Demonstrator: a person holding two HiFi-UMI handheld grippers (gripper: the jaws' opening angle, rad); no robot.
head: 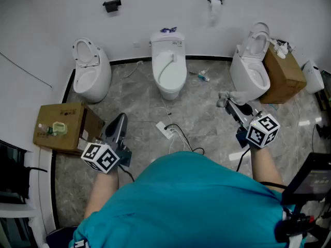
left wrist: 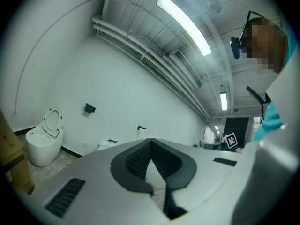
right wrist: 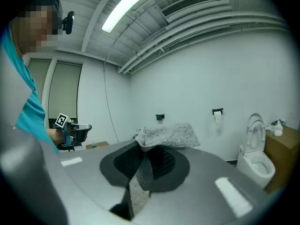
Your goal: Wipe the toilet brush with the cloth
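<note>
My right gripper point(head: 231, 104) is shut on a grey knitted cloth point(head: 231, 96), held in the air in front of the right-hand toilet point(head: 250, 71). In the right gripper view the cloth point(right wrist: 171, 135) bunches over the jaw tips and a strip of it hangs down between the closed pads of that gripper point(right wrist: 144, 150). My left gripper point(head: 119, 120) is held out at the lower left, shut with nothing in it; its dark pads meet in the left gripper view point(left wrist: 150, 142). I cannot make out a toilet brush for certain; a small blue-and-white thing point(head: 202, 76) lies on the floor.
Three white toilets stand along the far wall, the left one point(head: 91, 75) and the middle one point(head: 169, 68). A cardboard box point(head: 58, 119) with a green bottle point(head: 58, 128) sits at the left, another box point(head: 283, 72) at the right. A power strip with cables point(head: 166, 130) lies on the floor.
</note>
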